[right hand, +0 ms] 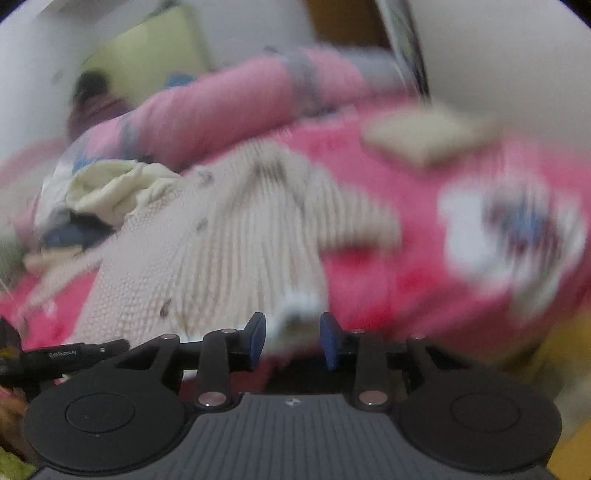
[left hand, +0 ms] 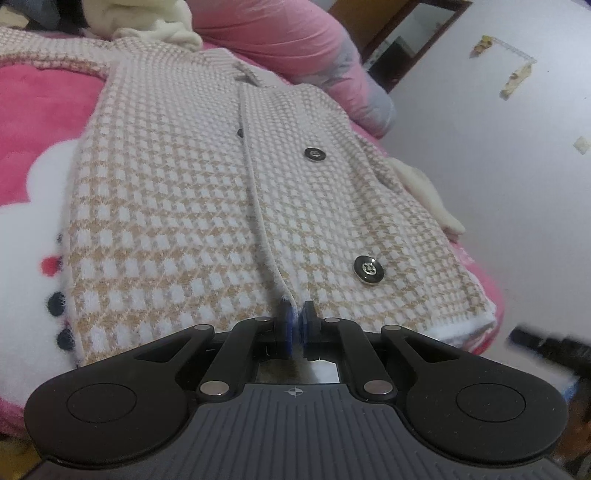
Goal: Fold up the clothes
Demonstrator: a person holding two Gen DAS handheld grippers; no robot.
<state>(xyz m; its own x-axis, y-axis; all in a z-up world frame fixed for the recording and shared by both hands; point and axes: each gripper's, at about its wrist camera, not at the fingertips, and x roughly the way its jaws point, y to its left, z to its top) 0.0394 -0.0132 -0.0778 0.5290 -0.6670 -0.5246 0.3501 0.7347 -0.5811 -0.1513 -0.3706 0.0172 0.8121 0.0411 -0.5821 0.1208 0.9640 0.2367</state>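
A beige-and-white houndstooth cardigan (left hand: 184, 184) with black buttons (left hand: 368, 270) lies spread flat on a pink bed blanket (left hand: 37, 122). My left gripper (left hand: 297, 325) is shut on its bottom hem, right where the front edge ends. The right wrist view is motion-blurred. It shows the cardigan (right hand: 229, 229) from the other side, and my right gripper (right hand: 293, 339) with its blue pads (right hand: 256, 338) well apart. A white hem corner (right hand: 295, 314) sits just at the gap, and the pads do not press on it.
A rolled pink duvet (left hand: 295, 44) lies along the far side of the bed. A cream garment (left hand: 166, 29) is heaped near the cardigan's collar, and a cream cloth (left hand: 428, 192) sticks out beside it. A folded beige piece (right hand: 428, 136) rests on the blanket (right hand: 406, 240).
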